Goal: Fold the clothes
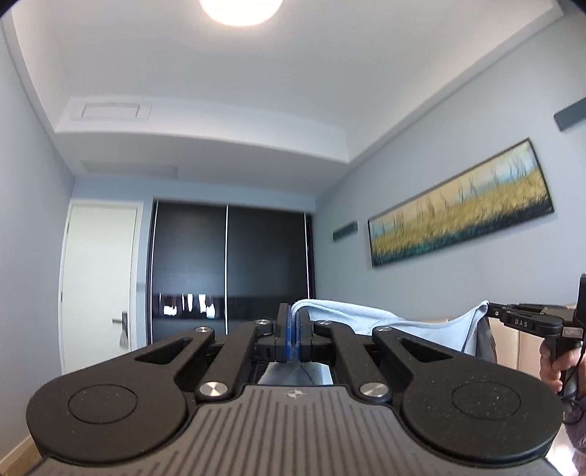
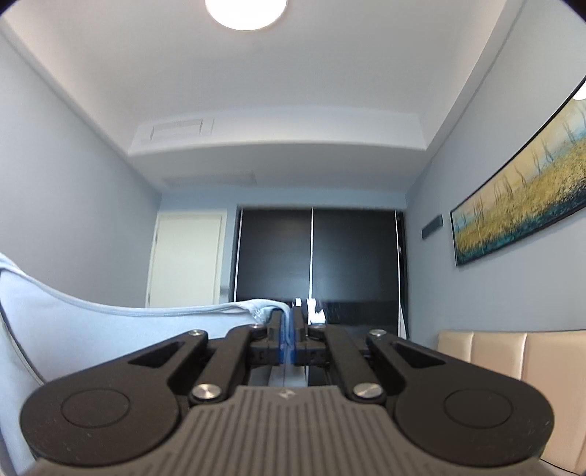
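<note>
Gripping one pale blue garment (image 1: 410, 326) between my two claws, left claw (image 1: 292, 329) and right claw (image 2: 292, 331) both clamped on its edge (raised toward the ceiling)

walls pale grey | ceiling light (image 1: 241, 9) lit | dark wardrobe (image 1: 230, 267) | white door (image 1: 99, 282) | painting (image 1: 461, 205)

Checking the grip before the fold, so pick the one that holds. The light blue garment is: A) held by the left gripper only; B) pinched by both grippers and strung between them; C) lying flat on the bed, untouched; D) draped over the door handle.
B: the left gripper and the right gripper are each shut on an edge of the light blue garment, which spans the gap between them.
</note>
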Available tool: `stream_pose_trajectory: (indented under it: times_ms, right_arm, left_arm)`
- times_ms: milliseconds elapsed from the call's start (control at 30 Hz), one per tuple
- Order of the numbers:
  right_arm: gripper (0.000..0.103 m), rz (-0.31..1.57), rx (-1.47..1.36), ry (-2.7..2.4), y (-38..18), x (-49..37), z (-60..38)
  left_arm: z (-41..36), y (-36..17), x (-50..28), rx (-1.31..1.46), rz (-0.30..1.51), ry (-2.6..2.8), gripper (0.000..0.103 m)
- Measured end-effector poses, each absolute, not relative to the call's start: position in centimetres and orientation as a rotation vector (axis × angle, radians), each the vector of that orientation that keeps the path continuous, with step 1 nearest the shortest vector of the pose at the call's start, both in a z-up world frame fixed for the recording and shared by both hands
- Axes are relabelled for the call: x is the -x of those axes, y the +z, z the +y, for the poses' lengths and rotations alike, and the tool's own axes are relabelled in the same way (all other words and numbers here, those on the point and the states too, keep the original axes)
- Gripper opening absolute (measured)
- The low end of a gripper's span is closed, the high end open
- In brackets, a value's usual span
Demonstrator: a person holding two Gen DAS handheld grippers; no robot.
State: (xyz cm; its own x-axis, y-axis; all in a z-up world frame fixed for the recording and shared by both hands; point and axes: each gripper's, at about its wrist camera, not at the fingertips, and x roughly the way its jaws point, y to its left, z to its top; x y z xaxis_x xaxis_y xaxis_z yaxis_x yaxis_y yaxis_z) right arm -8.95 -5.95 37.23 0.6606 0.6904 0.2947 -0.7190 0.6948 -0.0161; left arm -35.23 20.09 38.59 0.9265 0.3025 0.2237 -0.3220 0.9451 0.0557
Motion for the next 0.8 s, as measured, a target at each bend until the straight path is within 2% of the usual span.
stream_pose_trajectory:
  times_ms: [233, 400, 533, 800]
  right_arm:
    - [0.003, -0.372, -0.155, 0.864, 38.0, 11.4, -6.0]
    - [0.003, -0.221, -0.093, 0.903, 34.8, 8.4, -1.2]
    - [0.003, -0.010, -0.011, 0.910, 28.5, 4.4, 4.2]
    - [0.003, 0.406, 0.172, 0.832, 12.2, -4.6, 15.0]
  left_arm:
    - [19.7, 39.0, 38.0, -0.051, -0.291, 0.319, 0.001]
    - [23.9, 36.5, 36.6, 0.031, -0.179, 0.353, 0.001]
    - [29.5, 31.2, 32.4, 0.158, 0.034, 0.409, 0.001]
    - [40.4, 16.0, 21.9, 0.362, 0.423, 0.512, 0.001]
